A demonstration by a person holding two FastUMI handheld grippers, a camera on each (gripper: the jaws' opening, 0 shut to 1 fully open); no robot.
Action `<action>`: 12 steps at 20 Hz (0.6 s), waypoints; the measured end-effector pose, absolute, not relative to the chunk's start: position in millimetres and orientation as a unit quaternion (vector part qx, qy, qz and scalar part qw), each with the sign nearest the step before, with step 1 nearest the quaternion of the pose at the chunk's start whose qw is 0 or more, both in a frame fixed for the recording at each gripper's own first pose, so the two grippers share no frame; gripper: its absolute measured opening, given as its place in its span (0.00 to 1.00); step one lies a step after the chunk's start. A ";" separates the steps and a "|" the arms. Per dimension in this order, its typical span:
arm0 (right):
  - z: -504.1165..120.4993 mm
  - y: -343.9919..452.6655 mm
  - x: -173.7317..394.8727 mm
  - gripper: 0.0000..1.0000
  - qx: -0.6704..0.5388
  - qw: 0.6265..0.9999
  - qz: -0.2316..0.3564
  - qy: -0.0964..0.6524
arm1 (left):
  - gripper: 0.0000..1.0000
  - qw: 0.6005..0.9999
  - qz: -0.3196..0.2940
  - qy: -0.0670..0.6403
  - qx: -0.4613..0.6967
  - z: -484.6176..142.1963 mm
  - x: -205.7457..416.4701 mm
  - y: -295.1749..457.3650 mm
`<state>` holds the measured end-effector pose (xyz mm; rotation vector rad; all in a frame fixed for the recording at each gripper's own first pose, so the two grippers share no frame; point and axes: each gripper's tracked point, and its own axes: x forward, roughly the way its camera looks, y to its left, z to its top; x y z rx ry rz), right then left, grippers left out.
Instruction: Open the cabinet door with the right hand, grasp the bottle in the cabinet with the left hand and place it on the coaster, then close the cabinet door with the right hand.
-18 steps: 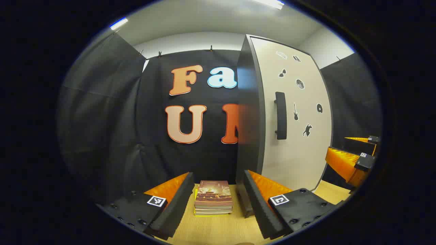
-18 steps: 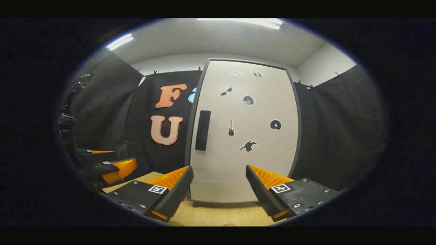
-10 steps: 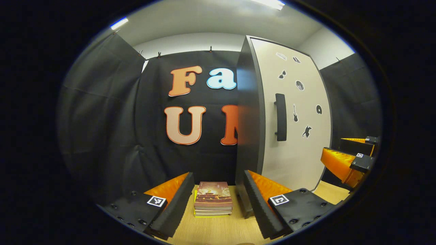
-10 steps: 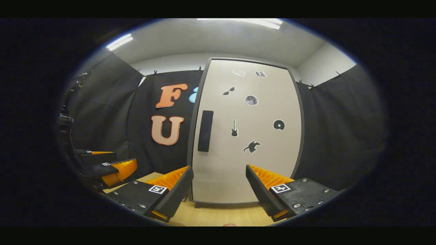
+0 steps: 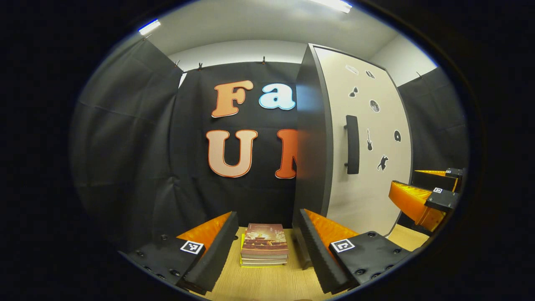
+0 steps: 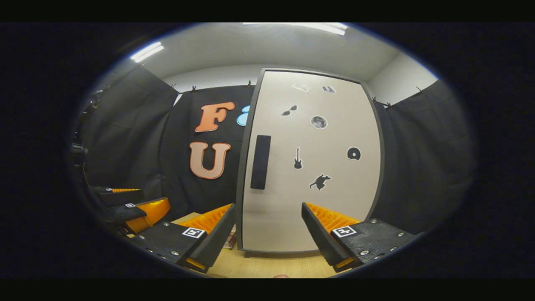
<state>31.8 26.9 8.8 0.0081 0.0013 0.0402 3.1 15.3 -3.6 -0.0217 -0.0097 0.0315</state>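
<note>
A tall cabinet stands on the wooden table with its pale door (image 6: 309, 167) closed; small dark stickers dot the door and a black vertical handle (image 6: 260, 162) sits near its left edge. In the left gripper view the same cabinet door (image 5: 368, 159) and handle (image 5: 352, 144) appear at an angle beside the cabinet's dark side panel (image 5: 309, 138). My right gripper (image 6: 267, 234) is open, facing the door's lower part at a distance. My left gripper (image 5: 265, 251) is open above the table, left of the cabinet. The right gripper (image 5: 422, 196) also shows at the far right edge, and the left gripper (image 6: 129, 207) at the far left.
A short stack of books (image 5: 264, 249) lies on the wooden table (image 5: 267, 284) ahead of my left gripper, close to the cabinet's left side. Black cloth walls enclose the booth behind and at both sides.
Both views have drifted slightly left, so the cabinet now sits a bit further right in each. Door and both grippers' openings are unchanged.
</note>
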 end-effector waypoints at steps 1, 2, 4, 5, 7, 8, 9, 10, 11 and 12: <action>13.4 28.8 36.2 0.95 0.007 1.000 0.021 -0.001 | 0.95 1.000 0.017 -0.004 -0.011 -4.5 3.5 16.8; 17.0 31.1 42.0 0.95 0.011 1.000 0.021 -0.004 | 0.96 1.000 0.018 -0.003 -0.011 -5.6 4.0 18.0; 25.1 37.7 56.3 0.95 0.017 0.999 0.027 -0.009 | 0.96 1.000 0.020 -0.002 -0.012 -7.2 4.2 22.0; 29.0 39.6 63.3 0.94 0.017 0.999 0.026 -0.011 | 0.96 1.000 0.022 -0.001 -0.013 -8.7 4.4 24.9; 32.1 43.0 80.5 0.95 0.009 1.000 0.019 -0.011 | 0.96 1.000 0.023 0.004 -0.015 -13.0 6.0 29.4; 32.9 45.1 88.6 0.95 0.005 1.000 0.016 -0.009 | 0.95 1.000 0.023 0.007 -0.014 -15.6 6.4 32.2; 33.8 46.6 95.7 0.95 0.003 1.000 0.012 -0.008 | 0.95 1.000 0.023 0.008 -0.013 -16.7 7.9 34.5; 35.7 49.0 104.5 0.95 0.003 1.000 0.010 -0.010 | 0.96 1.000 0.024 0.010 -0.012 -18.2 8.7 37.3; 37.1 49.4 110.6 0.94 0.006 1.000 0.007 -0.011 | 0.95 1.000 0.025 0.011 -0.010 -20.8 9.8 40.9; 37.9 50.3 119.1 0.93 0.010 1.000 0.004 -0.010 | 0.94 1.000 0.027 0.012 -0.010 -22.2 11.8 44.7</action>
